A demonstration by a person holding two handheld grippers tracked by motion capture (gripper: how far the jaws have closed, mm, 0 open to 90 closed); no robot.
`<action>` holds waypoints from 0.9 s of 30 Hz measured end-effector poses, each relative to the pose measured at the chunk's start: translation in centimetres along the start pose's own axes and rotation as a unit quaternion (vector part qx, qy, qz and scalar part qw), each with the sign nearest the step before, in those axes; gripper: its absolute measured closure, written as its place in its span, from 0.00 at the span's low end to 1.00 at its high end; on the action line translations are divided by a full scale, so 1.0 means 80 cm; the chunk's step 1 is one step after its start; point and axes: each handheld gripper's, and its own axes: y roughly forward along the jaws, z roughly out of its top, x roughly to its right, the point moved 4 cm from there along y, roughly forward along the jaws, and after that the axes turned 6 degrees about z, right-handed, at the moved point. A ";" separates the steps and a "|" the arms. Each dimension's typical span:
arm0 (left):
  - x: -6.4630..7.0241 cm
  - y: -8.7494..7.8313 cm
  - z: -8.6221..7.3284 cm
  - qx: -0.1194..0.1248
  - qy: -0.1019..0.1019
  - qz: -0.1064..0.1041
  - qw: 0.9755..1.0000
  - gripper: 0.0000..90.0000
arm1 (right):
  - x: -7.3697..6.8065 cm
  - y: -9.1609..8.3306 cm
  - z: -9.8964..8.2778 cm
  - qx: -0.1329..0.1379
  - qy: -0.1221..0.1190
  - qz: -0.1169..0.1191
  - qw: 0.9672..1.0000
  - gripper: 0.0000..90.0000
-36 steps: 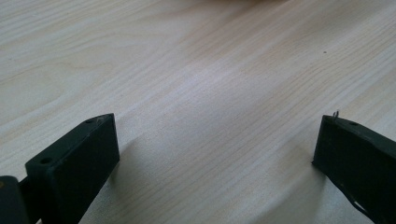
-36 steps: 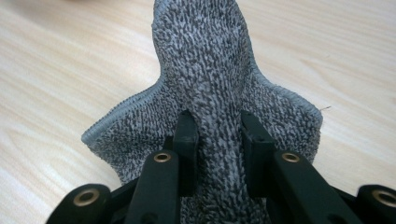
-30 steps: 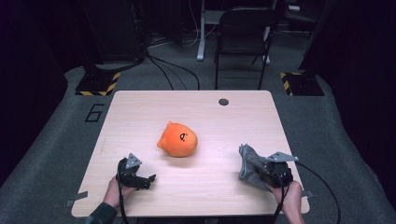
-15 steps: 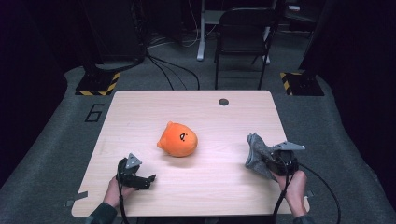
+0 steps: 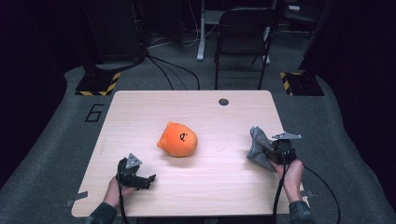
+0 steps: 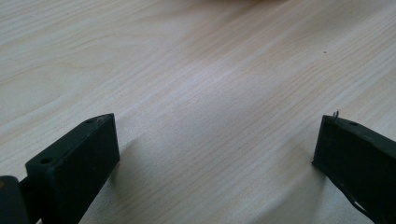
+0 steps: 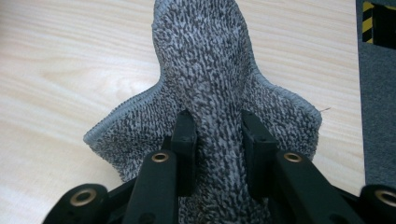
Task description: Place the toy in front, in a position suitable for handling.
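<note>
Right gripper [image 7: 217, 133] jaws pinch grey cloth [image 7: 210, 84], lifted at right desk [image 5: 224, 186] edge. Left gripper [image 5: 135, 173] jaws wide, empty. Orange toy [image 5: 177, 139] untouched.

The cloth [image 7: 210, 84] is grey and fuzzy, with little dark and light speckles all over and a stitched edge of pale grey. It is not flat. A fold in the middle is pinched up into a bumpy ridge, and the rest hangs out to both sides like floppy wings. One end sticks up in a rounded point. The cloth [image 5: 258, 147] is at the right side of the light wood table [image 5: 210, 182], close to the edge, with its low parts near the table top.
</note>
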 end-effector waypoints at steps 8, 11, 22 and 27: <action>0.000 0.000 0.000 0.000 0.000 0.000 1.000 0.00 | 0.019 0.027 0.015 0.003 0.032 -0.004 0.999 0.78; 0.000 0.000 0.000 0.000 0.000 0.000 1.000 0.00 | 0.023 0.036 0.023 0.003 0.032 -0.012 0.999 0.77; 0.000 0.000 0.000 0.000 0.000 0.000 1.000 0.00 | 0.036 0.071 0.037 -0.015 0.043 -0.028 0.999 0.73; 0.000 0.000 0.000 0.000 0.000 0.000 1.000 0.00 | 0.039 0.074 0.036 -0.016 0.057 -0.032 0.998 0.39</action>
